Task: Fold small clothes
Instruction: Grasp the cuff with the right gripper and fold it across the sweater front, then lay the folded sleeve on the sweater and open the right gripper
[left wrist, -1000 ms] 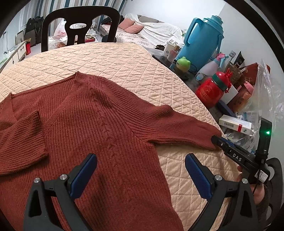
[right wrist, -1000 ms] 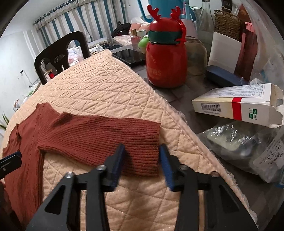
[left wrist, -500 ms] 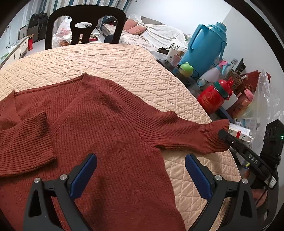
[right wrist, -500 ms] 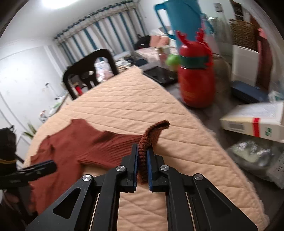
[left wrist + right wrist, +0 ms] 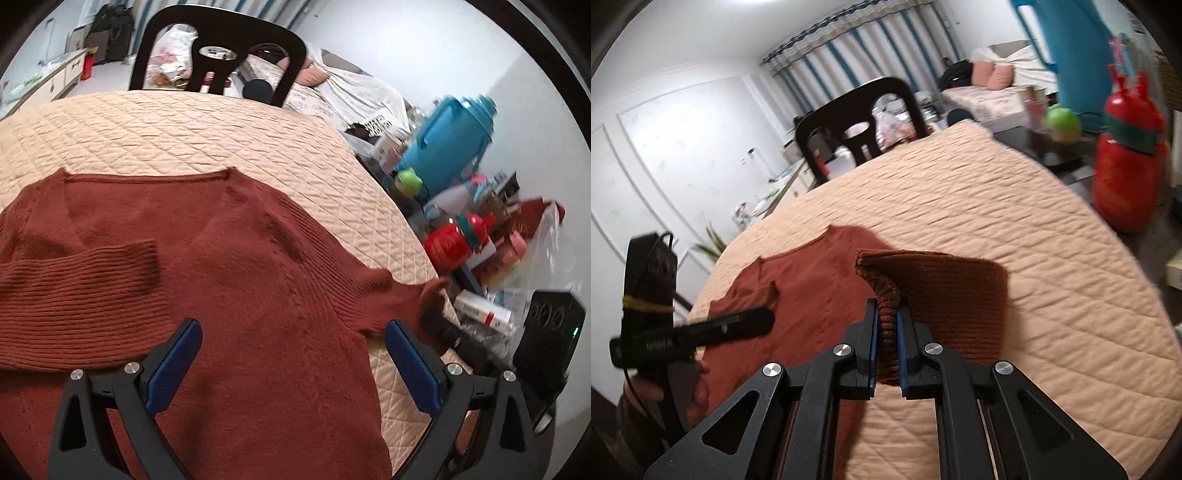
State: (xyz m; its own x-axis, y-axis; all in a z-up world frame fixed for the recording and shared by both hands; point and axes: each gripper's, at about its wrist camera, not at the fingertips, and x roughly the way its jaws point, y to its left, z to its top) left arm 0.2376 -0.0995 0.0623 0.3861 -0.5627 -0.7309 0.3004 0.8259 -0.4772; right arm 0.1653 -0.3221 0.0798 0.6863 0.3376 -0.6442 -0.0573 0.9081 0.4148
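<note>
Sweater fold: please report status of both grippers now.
Right gripper shut on sleeve cuff, lifted. Left gripper open above sweater, holding nothing. Other sleeve folded across the body. Red bottle off the quilt, no obstruction.

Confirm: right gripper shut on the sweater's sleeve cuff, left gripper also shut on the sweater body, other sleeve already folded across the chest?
One thing is off. The left gripper is open, its blue pads spread wide above the sweater and gripping nothing, as the left wrist view shows. The rest holds: the right gripper is shut on the sleeve cuff, and the other sleeve lies folded across the chest.
</note>
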